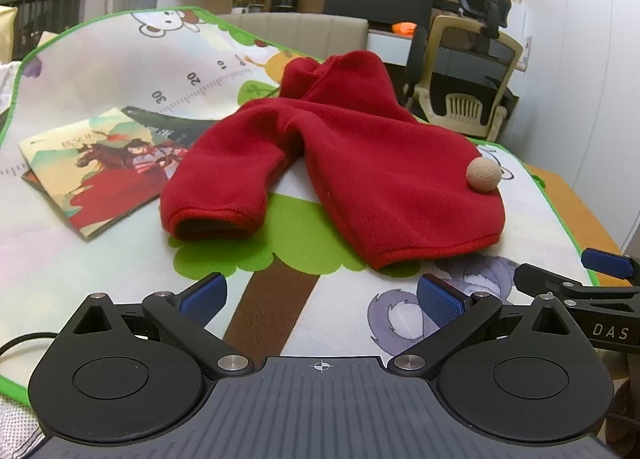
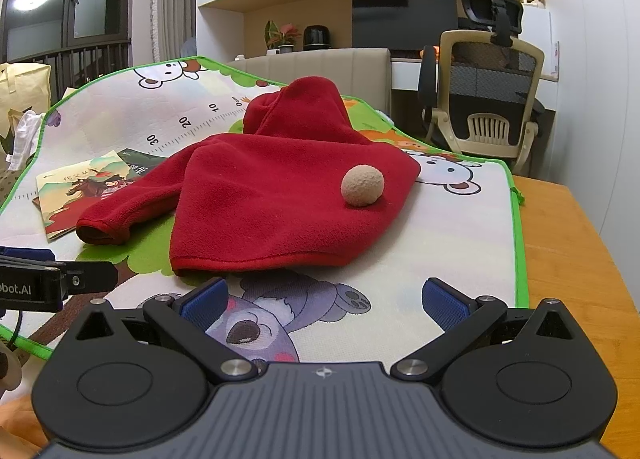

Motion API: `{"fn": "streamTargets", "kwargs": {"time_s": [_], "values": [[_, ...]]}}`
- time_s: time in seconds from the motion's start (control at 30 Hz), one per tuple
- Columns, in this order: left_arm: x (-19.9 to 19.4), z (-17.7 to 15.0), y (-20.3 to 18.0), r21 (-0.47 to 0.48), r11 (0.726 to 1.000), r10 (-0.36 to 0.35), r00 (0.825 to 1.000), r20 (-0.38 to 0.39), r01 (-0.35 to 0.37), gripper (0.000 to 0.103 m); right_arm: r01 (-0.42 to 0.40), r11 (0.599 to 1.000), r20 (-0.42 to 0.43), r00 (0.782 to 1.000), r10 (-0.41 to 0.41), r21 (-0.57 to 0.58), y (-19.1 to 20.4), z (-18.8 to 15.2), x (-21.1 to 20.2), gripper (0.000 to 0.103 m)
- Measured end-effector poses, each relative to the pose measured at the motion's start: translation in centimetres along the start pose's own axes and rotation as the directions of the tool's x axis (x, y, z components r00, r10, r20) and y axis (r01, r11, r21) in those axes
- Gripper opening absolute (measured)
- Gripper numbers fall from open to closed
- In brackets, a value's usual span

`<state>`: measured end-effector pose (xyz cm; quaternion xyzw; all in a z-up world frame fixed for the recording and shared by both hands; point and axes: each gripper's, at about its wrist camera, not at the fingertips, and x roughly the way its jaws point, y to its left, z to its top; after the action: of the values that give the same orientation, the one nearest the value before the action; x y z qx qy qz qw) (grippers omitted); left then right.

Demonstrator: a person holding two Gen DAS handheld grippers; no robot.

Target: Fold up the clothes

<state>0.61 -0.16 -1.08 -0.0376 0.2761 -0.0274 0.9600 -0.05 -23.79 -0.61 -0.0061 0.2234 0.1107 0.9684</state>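
Note:
A small red fleece garment (image 1: 344,163) (image 2: 280,195) lies on a cartoon-printed mat (image 1: 120,71) (image 2: 460,227), one sleeve stretched toward the left, its hem facing me. A beige pompom (image 1: 483,175) (image 2: 362,185) sits on its right side. My left gripper (image 1: 322,299) hovers open just short of the hem, nothing between its blue pads. My right gripper (image 2: 326,301) is also open and empty, close in front of the hem. In the left wrist view the right gripper (image 1: 576,279) shows at the right edge; in the right wrist view the left gripper (image 2: 52,279) shows at the left edge.
A picture book (image 1: 100,163) (image 2: 88,187) lies on the mat left of the sleeve. The mat covers a wooden table (image 2: 576,259) whose bare edge runs along the right. An office chair (image 1: 464,75) (image 2: 488,91) and a desk stand behind.

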Motion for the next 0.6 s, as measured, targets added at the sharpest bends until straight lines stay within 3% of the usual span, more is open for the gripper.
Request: {"fn": "streamTargets", "kwargs": {"time_s": [0.6], "values": [[0.61, -0.09, 0.21, -0.003, 1.000, 0.001, 0.999, -0.033, -0.001, 0.103, -0.023, 1.000, -0.020, 1.000, 0.023, 0.007, -0.31, 0.48, 0.90, 0.103]]}}
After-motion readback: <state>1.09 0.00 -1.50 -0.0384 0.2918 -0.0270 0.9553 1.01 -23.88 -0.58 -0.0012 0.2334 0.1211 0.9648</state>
